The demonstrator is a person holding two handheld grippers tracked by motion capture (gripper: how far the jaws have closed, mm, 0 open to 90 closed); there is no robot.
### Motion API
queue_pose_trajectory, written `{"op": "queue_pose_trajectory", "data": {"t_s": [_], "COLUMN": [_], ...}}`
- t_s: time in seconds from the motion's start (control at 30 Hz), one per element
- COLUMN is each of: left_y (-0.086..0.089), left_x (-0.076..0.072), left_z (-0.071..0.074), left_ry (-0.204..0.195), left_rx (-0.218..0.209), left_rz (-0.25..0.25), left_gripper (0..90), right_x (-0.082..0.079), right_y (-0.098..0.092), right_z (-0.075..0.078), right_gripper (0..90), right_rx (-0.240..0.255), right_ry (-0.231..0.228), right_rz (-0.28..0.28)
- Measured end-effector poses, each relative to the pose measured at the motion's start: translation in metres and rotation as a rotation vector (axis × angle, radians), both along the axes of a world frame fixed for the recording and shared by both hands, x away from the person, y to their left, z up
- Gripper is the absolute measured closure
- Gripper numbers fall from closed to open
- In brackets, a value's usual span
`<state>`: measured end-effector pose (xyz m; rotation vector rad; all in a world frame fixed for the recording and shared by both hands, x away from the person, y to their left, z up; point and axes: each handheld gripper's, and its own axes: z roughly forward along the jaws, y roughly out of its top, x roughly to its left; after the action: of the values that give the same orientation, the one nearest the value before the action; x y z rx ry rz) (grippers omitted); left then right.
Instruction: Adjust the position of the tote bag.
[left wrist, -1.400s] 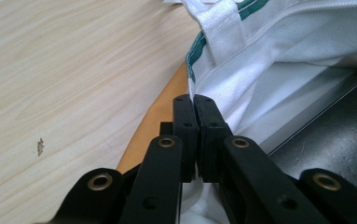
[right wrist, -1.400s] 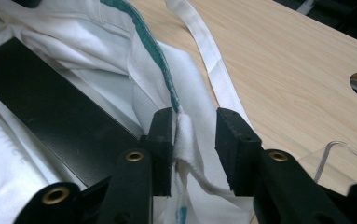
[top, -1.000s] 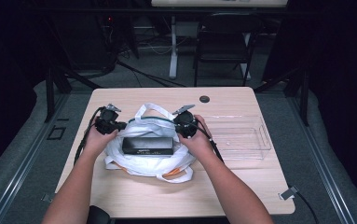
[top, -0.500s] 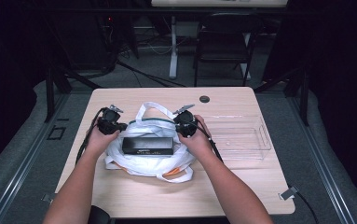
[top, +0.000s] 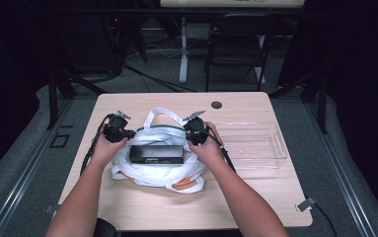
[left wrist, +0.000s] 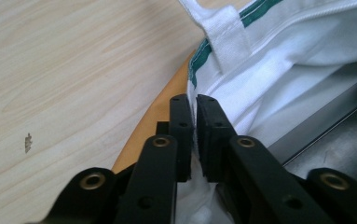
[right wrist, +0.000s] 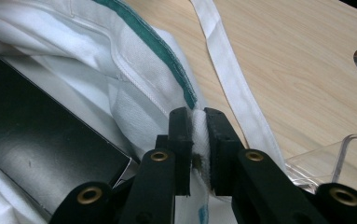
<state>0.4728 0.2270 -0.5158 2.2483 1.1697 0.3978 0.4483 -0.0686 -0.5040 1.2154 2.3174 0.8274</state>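
Observation:
A white cloth bag [top: 152, 170] with a green-trimmed rim lies open at mid-table, and a flat black box [top: 156, 154] lies in its mouth. My left gripper [top: 131, 133] is at the bag's left rim. Its jaws have just been opening a little, and in the left gripper view [left wrist: 195, 105] they stand almost together with the white cloth [left wrist: 260, 70] still pinched between them. My right gripper [top: 187, 136] is shut on the right rim, with a fold of white cloth squeezed between its pads [right wrist: 197, 116]. The black box [right wrist: 36, 140] lies just left of those jaws.
A clear plastic bin [top: 255, 143] stands right of the bag, its corner [right wrist: 339, 154] close to my right jaws. Something orange [top: 184, 182] pokes out under the bag's front. A round cable hole [top: 216, 104] sits at the table's far edge. Loose handle straps [right wrist: 232, 70] lie behind the bag.

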Motion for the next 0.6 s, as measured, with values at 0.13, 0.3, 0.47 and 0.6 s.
{"op": "queue_pose_trajectory", "data": {"t_s": [0.13,0.3,0.47,0.6], "left_y": [0.0,-0.002,-0.003,-0.005], "left_x": [-0.002,-0.008,-0.017,-0.024], "left_z": [0.002,0.013,0.032,0.041], "left_ry": [-0.008,-0.06,-0.109,-0.132], "left_rx": [0.004,0.002,0.001,0.007], "left_rz": [-0.001,-0.012,-0.047,-0.071], "left_gripper": [75.5,64.4,62.8,62.7], "right_x": [-0.003,-0.011,-0.02,-0.027], "right_y": [-0.002,-0.005,-0.01,-0.011], "right_z": [0.004,0.013,0.026,0.032], "right_gripper": [77.4,69.6,65.1,64.0], "right_rx": [0.033,0.066,0.102,0.101], "right_ry": [-0.005,-0.038,-0.07,-0.083], "right_rz": [0.007,0.031,0.046,0.06]}}
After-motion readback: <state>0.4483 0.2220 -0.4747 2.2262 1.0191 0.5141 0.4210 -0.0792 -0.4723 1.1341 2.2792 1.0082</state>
